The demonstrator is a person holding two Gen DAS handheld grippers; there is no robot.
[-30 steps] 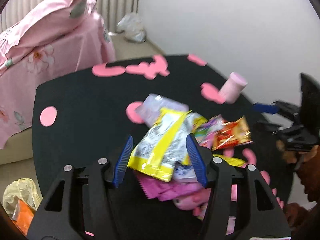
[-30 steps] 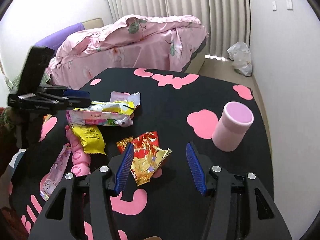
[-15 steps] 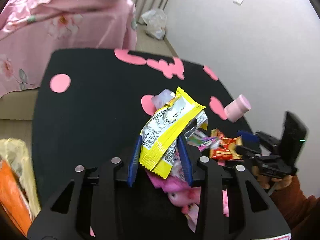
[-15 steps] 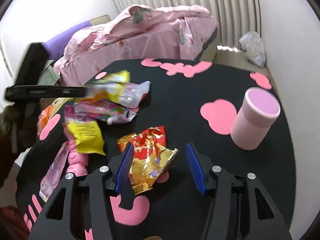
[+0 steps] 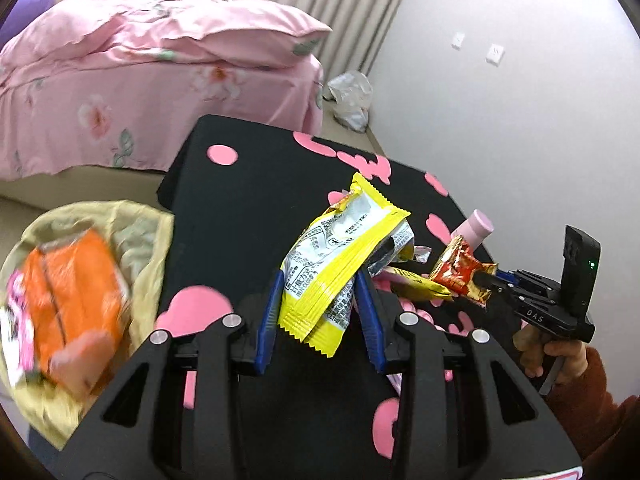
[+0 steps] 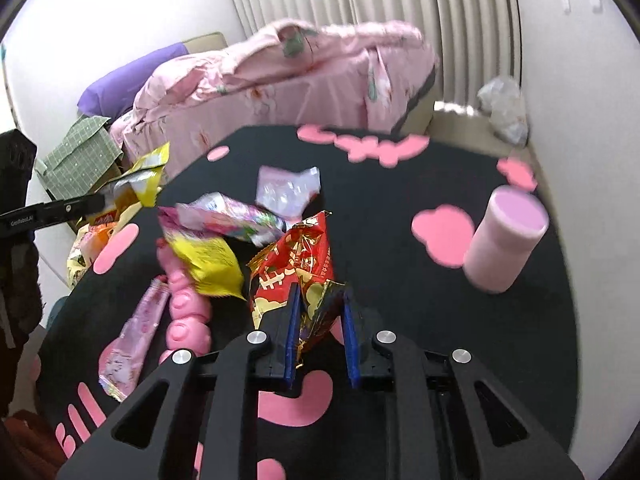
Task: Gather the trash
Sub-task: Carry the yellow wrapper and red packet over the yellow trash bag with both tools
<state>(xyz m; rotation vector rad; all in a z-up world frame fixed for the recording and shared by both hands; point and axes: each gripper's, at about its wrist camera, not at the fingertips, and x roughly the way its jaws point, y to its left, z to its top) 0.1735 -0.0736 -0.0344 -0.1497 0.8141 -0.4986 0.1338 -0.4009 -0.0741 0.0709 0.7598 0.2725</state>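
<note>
Left tool [image 5: 318, 312]: closed on a yellow-edged wrapper [image 5: 336, 264], lifted clear of the black counter [image 5: 248, 200], its long axis slanting up and away to the right, with a yellowish trash bag [image 5: 100, 264] just left of the counter (blurred, an orange packet inside). Right tool [image 6: 318, 332]: jaws just closed onto a red-and-gold wrapper [image 6: 298, 264], which rises steeply away. Only the right view shows the remaining litter, the pink toy [image 6: 186, 312] and the pink cylinder [image 6: 506, 240] upright beyond.
</note>
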